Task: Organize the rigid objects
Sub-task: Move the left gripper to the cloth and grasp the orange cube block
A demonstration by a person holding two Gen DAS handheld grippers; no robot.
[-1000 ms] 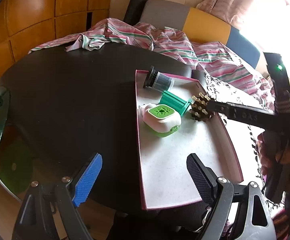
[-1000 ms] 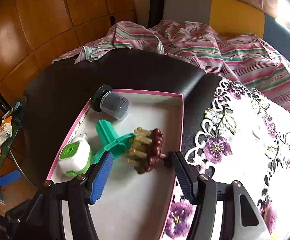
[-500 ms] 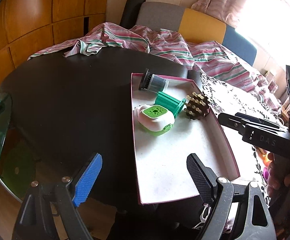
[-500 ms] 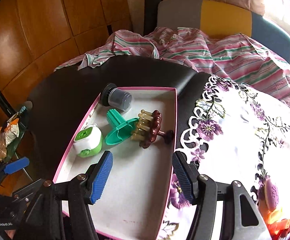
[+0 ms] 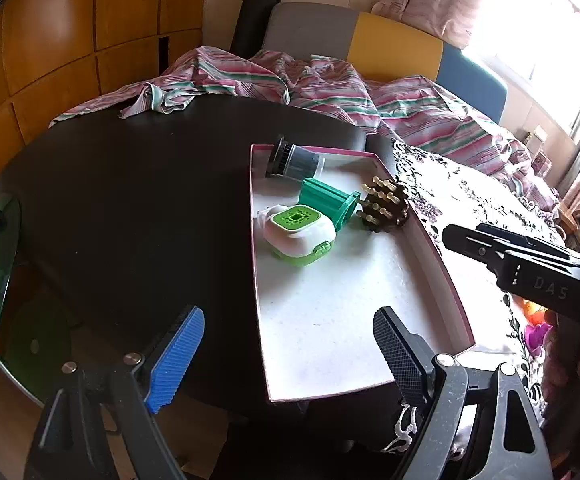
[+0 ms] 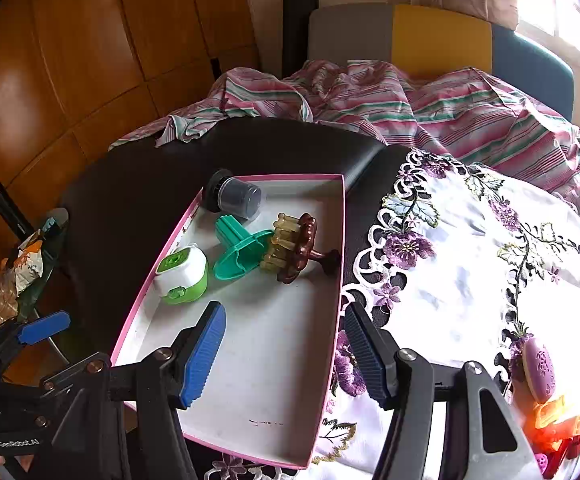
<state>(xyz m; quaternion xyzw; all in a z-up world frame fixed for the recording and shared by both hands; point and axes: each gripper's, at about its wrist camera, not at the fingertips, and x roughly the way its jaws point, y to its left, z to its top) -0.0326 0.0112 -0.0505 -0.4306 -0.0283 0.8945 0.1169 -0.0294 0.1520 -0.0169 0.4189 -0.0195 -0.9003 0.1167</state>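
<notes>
A pink-rimmed white tray (image 6: 322, 364) (image 5: 434, 252) lies on the dark table. In it are a dark capped jar (image 6: 235, 198) (image 5: 294, 160), a green plastic piece (image 6: 239, 248) (image 5: 328, 202), a white-and-green box (image 6: 181, 274) (image 5: 300, 234) and a brown bristled brush (image 6: 296, 248) (image 5: 384, 206). My right gripper (image 6: 283, 354) is open and empty above the tray's near half. My left gripper (image 5: 290, 358) is open and empty over the tray's near left rim. A purple oval object (image 6: 540, 364) and orange pieces (image 6: 552, 420) lie on the cloth at right.
A white cloth with purple flowers (image 6: 470, 264) covers the table's right part. A striped pink sheet (image 6: 410, 108) is heaped behind, against a grey, yellow and blue chair back (image 6: 430, 36). A small glass side table with packets (image 6: 29, 256) stands left. Wooden wall panels are behind.
My right gripper has let go of the brown brush, which now lies in the tray, and has drawn back toward me. The left gripper has shifted only slightly.
</notes>
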